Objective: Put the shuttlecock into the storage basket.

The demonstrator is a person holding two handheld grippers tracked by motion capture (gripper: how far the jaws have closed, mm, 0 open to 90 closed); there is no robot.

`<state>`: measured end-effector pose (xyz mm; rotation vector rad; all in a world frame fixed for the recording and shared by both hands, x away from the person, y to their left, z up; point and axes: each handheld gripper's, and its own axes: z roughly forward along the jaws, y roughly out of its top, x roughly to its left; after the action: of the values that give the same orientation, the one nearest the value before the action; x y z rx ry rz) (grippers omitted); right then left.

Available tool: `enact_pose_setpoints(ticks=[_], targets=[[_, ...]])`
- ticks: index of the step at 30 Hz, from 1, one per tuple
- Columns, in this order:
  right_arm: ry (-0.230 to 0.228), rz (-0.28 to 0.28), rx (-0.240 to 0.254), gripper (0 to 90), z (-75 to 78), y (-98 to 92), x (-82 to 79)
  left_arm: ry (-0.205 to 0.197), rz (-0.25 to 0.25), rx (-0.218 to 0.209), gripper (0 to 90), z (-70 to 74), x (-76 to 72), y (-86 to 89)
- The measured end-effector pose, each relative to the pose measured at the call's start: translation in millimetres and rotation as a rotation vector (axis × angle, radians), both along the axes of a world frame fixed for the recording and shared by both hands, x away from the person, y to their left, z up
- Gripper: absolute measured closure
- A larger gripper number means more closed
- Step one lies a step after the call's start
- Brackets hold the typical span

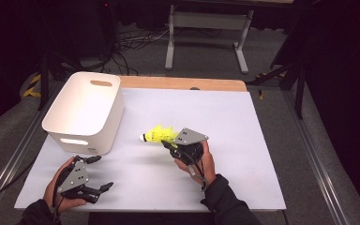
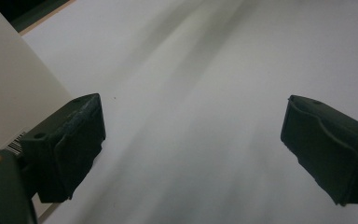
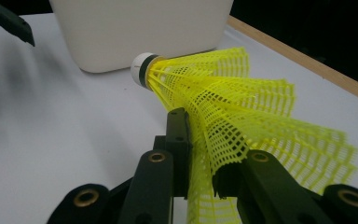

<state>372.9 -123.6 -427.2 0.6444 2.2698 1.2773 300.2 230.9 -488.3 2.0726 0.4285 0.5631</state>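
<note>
From the high view, a bright yellow plastic-mesh shuttlecock with a white cork tip (image 1: 158, 134) sits near the middle of the white surface (image 1: 243, 140), its tip pointing left toward a white rounded plastic bin with slot handles (image 1: 85, 111) that stands at the far left corner. The right gripper (image 1: 169, 144) comes in from the near right, held in a hand with a dark sleeve, and its fingers close on the flared skirt end of the shuttlecock; whether the shuttlecock touches the surface or hangs just above it cannot be told from here. The left gripper (image 1: 96, 172) rests at the near left, just in front of the bin, its fingers spread wide with nothing between them. In the left gripper view, the two black fingers (image 2: 70, 144) stand far apart over bare white surface, and the wall of the bin (image 2: 14, 93) rises just beside the left-hand one (a barcode label shows low on that wall). In the right gripper view, the fingers (image 3: 179, 140) pinch the yellow mesh skirt of the shuttlecock (image 3: 242, 121) between them, squeezing it flat where they meet, while the white tip points away toward the bin (image 3: 144, 28), which stands close beyond it but apart from it.
</note>
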Motion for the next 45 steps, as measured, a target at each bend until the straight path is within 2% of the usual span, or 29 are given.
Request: enact_pose_setpoints(ticks=[3,10,19,20,24,29,30,34,38,40,41,45], targets=[[-0.001,0.028,-0.017,80.0,0.3,-1.7,-3.2,0.010,0.000,-0.005,7.4,-0.4,0.7,0.6],[0.002,0.055,-0.043,80.0,0.4,-4.1,-10.2,0.016,0.004,-0.001,7.9,-0.8,1.8,-1.8],[0.018,0.111,-0.118,79.9,-5.1,1.9,-18.9,0.040,-0.004,-0.002,9.1,-1.0,12.1,-17.3],[0.018,0.117,-0.128,79.9,-5.4,3.2,-19.7,0.052,-0.015,-0.013,9.7,-1.1,14.0,-20.5],[0.026,0.140,-0.147,79.9,-6.7,8.0,-21.3,0.069,-0.046,0.012,11.7,-2.3,19.0,-33.3],[0.030,0.166,-0.162,79.9,-7.9,14.0,-23.8,0.072,-0.064,0.021,13.7,0.1,25.0,-47.1],[0.030,0.169,-0.163,79.9,-7.7,14.7,-24.1,0.074,-0.081,0.030,13.7,1.3,29.2,-53.6],[0.032,0.183,-0.167,79.9,-7.8,18.8,-25.4,0.092,-0.083,0.027,15.0,2.4,33.7,-66.1],[0.033,0.209,-0.183,79.9,-9.4,24.5,-28.4,0.098,-0.117,0.029,19.3,3.8,39.0,-78.1],[0.030,0.214,-0.193,79.9,-10.3,26.9,-29.2,0.097,-0.114,0.042,22.5,3.5,42.1,-83.6],[0.030,0.213,-0.195,79.9,-10.5,27.4,-29.5,0.096,-0.113,0.064,22.9,3.6,44.6,-85.4],[0.028,0.219,-0.207,79.8,-10.9,28.9,-30.0,0.113,-0.124,0.064,26.7,3.1,49.7,-92.8]])
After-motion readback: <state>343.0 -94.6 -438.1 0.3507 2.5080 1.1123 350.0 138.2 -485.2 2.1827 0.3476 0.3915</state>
